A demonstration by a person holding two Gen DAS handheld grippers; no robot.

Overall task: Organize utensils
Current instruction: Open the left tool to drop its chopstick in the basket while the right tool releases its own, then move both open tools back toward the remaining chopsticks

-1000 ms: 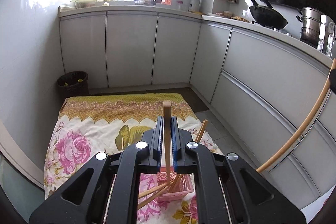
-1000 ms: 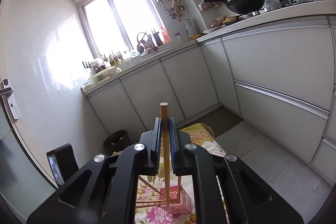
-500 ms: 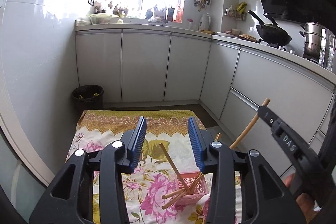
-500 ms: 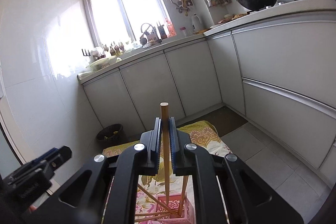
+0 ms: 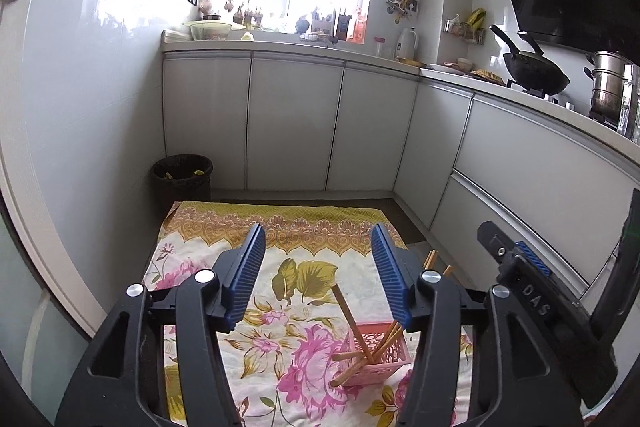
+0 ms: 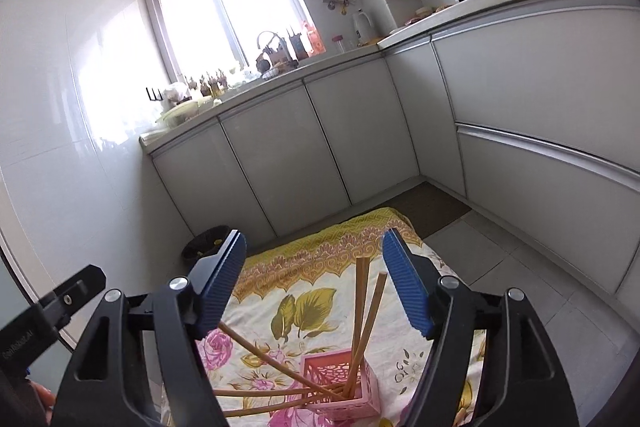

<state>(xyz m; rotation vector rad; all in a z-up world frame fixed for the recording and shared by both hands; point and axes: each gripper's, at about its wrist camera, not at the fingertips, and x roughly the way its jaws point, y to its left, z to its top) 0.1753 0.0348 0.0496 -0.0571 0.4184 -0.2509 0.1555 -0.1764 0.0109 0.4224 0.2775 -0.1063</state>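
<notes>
A pink lattice holder stands on the floral cloth with several wooden chopsticks leaning in it. My left gripper is open and empty, above and behind the holder. In the right wrist view the holder sits low centre, chopsticks sticking up between my jaws. My right gripper is open and empty above it. The right gripper's body shows at the right of the left wrist view.
White kitchen cabinets run along the back and right. A black waste bin stands at the cloth's far left corner. A wok and a steel pot sit on the right counter. Grey floor tiles lie right of the cloth.
Both grippers have opened and let their chopsticks go into the pink holder: the left half a second ago, the right just now. Both have drawn back.
</notes>
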